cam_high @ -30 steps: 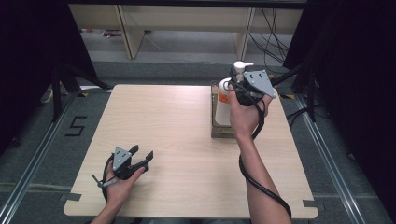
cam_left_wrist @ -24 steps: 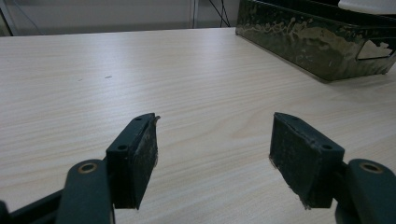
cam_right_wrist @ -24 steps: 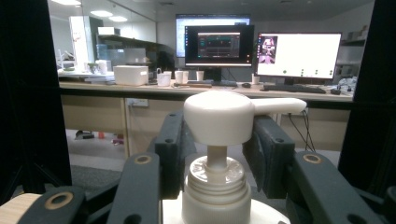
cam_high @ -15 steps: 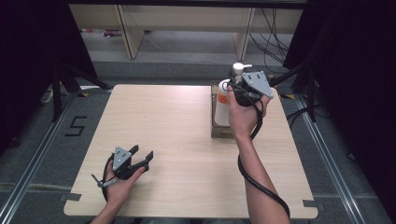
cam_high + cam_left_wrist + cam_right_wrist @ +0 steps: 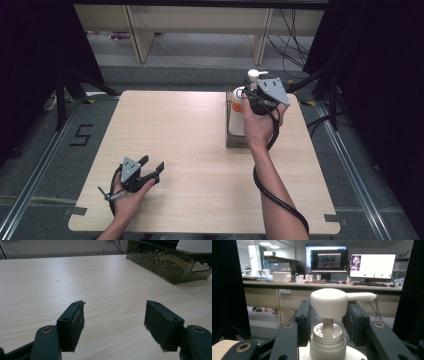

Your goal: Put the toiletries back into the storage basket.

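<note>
— What's the setup from where you stand?

— A pale wood-grain tabletop [image 5: 200,130] on a grey floor, black curtains at both sides, light wooden shelving behind. A dark tray [image 5: 235,140] sits toward the far right of the tabletop, and a white pump bottle [image 5: 239,112] with an orange label stands in it.

— And the claws?

— The right claw [image 5: 327,322] is up at the bottle's neck, a jaw on either side just under the pump head [image 5: 329,302], about half spread. The pads look close against the collar, but whether they actually press on it I cannot tell. The left claw [image 5: 150,167] lies low near the front left corner, jaws wide apart with bare wood between them.

— Do the close views add anything?

— The right gripper view looks past the pump spout to a long desk with lit monitors [image 5: 352,262] and cups, which the high view misses. The left gripper view shows the tray's glossy, dimpled wall [image 5: 160,260] across open tabletop.

— Room to move?

— Plenty. The middle and left of the tabletop lie free; the tray sits near the right edge, well apart from the left claw.
</note>
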The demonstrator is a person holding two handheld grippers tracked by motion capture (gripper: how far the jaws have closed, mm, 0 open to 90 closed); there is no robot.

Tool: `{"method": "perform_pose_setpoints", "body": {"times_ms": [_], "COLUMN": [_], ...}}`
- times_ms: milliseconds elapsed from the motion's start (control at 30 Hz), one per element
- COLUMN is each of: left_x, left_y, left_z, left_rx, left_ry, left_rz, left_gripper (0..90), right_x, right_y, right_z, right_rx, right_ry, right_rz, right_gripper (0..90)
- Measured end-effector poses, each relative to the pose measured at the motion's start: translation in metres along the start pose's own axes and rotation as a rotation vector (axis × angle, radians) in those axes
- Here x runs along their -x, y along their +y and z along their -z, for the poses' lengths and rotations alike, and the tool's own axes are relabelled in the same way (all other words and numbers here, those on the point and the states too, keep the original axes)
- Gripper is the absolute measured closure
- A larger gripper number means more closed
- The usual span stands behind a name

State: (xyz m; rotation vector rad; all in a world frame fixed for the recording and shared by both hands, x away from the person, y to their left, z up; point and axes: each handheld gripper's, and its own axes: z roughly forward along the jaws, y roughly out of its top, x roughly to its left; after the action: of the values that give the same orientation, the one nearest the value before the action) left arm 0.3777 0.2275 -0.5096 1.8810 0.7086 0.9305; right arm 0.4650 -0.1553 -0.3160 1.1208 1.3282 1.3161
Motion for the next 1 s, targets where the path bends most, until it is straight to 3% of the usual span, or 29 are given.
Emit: {"method": "perform_pose_setpoints", "body": {"times_ms": [133, 1000], "left_x": [0.0, 0.0], "left_y": [0.0, 0.0], "left_z": [0.0, 0.0], "left_rx": [0.001, 0.002], "left_ry": [0.0, -0.003], "left_rz": [0.0, 0.002], "left_gripper": [31.7, 31.7], "right_x": [-0.001, -0.002], "right_y": [-0.002, -0.017], "right_z": [-0.001, -0.001], "right_rx": [-0.005, -0.035], "right_ry": [0.003, -0.002], "right_rz": [-0.017, -0.01], "right_gripper": [60.4, 60.4]}}
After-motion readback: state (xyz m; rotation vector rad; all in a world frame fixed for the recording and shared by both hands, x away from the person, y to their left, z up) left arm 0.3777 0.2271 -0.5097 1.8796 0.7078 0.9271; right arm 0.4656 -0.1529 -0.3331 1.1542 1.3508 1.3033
